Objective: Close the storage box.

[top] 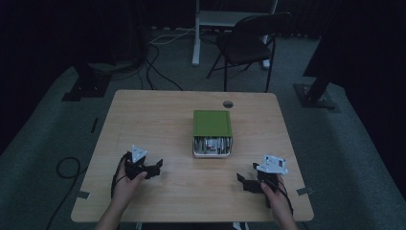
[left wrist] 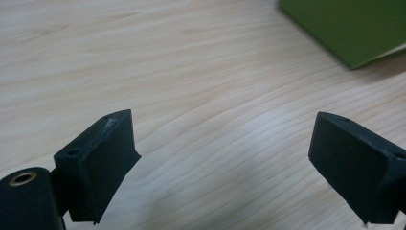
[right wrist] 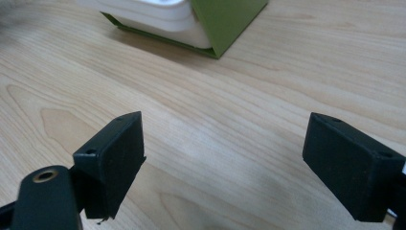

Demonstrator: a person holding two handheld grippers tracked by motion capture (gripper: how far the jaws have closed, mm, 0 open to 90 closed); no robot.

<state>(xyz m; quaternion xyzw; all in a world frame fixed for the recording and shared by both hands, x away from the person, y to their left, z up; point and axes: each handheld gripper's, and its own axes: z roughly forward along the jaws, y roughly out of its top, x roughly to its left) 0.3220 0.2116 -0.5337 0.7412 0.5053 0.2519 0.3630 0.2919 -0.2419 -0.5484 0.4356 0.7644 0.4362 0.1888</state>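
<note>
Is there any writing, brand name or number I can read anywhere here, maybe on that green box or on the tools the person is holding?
None can be read.
Green box: plain lid, no print visible.
Contents at its open front: some markings, too small and blurred to read.
Left gripper and right gripper: no legible labels.
Table: bare wood grain.

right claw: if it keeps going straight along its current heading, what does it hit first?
Probably the green box. The right claw is open with nothing between its jaws, only bare table ahead of it, and the box's near corner with the white tray sits up the line. Depth is hard to judge.
</note>
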